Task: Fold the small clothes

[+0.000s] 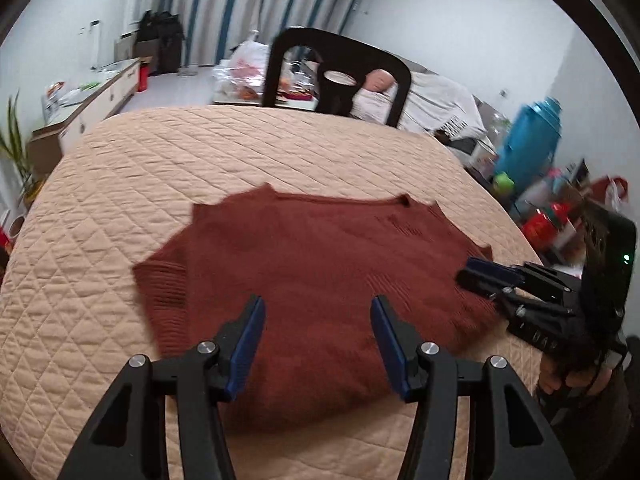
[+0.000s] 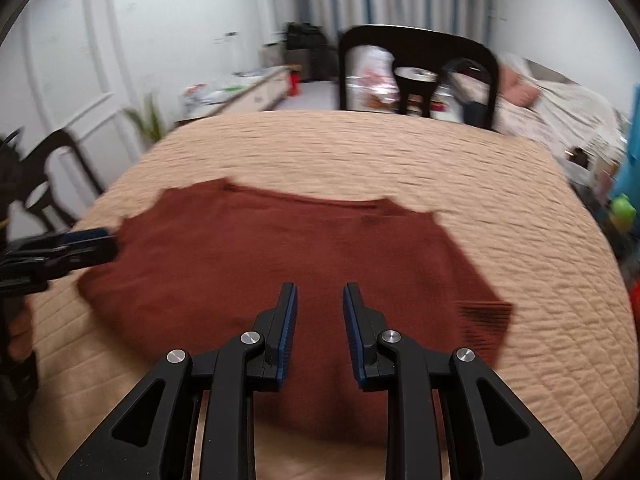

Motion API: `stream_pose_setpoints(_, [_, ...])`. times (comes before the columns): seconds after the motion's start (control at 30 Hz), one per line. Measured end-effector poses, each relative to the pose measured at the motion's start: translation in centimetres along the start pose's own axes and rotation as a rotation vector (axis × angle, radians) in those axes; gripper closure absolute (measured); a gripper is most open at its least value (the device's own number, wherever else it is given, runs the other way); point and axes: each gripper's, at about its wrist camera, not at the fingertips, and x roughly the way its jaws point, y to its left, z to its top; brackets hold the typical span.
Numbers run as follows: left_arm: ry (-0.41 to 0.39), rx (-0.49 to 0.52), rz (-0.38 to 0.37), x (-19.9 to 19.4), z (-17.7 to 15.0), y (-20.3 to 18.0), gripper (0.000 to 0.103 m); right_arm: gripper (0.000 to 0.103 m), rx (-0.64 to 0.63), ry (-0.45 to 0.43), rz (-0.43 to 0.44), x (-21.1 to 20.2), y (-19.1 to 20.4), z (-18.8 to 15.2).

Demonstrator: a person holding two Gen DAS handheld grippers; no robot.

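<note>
A rust-red knit sweater (image 1: pixel 312 272) lies flat on the beige quilted table cover (image 1: pixel 200 152), partly folded, with a ribbed cuff at its left edge. My left gripper (image 1: pixel 318 304) hovers open and empty above the sweater's near half. My right gripper (image 2: pixel 320 292) is open and empty above the sweater (image 2: pixel 260 256) too. The right gripper also shows in the left wrist view (image 1: pixel 480 276) at the sweater's right edge. The left gripper shows in the right wrist view (image 2: pixel 96 244) at the sweater's left edge.
A black chair (image 1: pixel 340 72) stands at the table's far side. A second black chair (image 2: pixel 52 176) is at the left. A blue thermos (image 1: pixel 528 148) and cluttered items (image 1: pixel 552 216) sit to the right. The quilted cover (image 2: pixel 500 200) surrounds the sweater.
</note>
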Motion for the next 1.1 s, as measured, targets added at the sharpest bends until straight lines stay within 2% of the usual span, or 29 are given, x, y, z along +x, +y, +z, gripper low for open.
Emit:
stream_pose_setpoints(0.07, [0.032, 0.027, -0.004, 0.6, -0.6, -0.7, 0.045, 0.078, -0.059, 0.005, 0.008, 0.3, 1.8, -0.6])
stream_pose_setpoints(0.17, [0.09, 0.04, 0.02, 1.5, -1.7, -0.9, 0.045, 0.078, -0.082, 0.034, 0.017, 1.1, 2.9, -1.5])
stream_pose_setpoints(0.3, [0.11, 0.036, 0.039, 1.7, -2.8, -0.3, 0.045, 0.077, -0.12, 0.087, -0.024, 2.6, 3.4, -2.8])
stream_pose_setpoints(0.4, [0.116, 0.016, 0.026, 1.3, -3.2, 0.3, 0.045, 0.073, -0.155, 0.071, -0.029, 2.6, 3.2, -3.4])
stream_pose_setpoints(0.5, [0.115, 0.006, 0.025, 0.9, -3.5, 0.7, 0.045, 0.072, -0.131, 0.08, -0.04, 2.2, 3.1, -3.1])
stream_pose_setpoints(0.63, [0.115, -0.011, 0.015, 0.7, -4.0, 1.4, 0.045, 0.072, -0.091, 0.035, -0.059, 1.1, 2.6, -2.9])
stream_pose_setpoints(0.7, [0.114, -0.014, 0.011, 0.6, -4.1, 1.5, 0.045, 0.072, -0.067, 0.058, -0.082, 1.5, 2.1, -3.2])
stream_pose_setpoints(0.77, [0.115, -0.006, 0.012, 0.6, -4.2, 1.4, 0.045, 0.07, -0.042, 0.087, -0.06, 2.2, 1.3, -3.6])
stream_pose_setpoints(0.9, [0.115, -0.028, -0.005, 0.1, -4.2, 1.9, 0.045, 0.069, -0.035, 0.091, -0.074, 1.4, 1.5, -3.2])
stream_pose_setpoints(1.0, [0.106, -0.039, -0.016, -0.6, -4.2, 2.4, 0.045, 0.069, -0.018, 0.044, -0.081, 0.1, 1.4, -2.7])
stream_pose_setpoints(1.1, [0.104, -0.062, -0.013, -1.0, -4.3, 3.4, 0.045, 0.068, -0.01, 0.076, -0.121, 0.4, 0.5, -3.1])
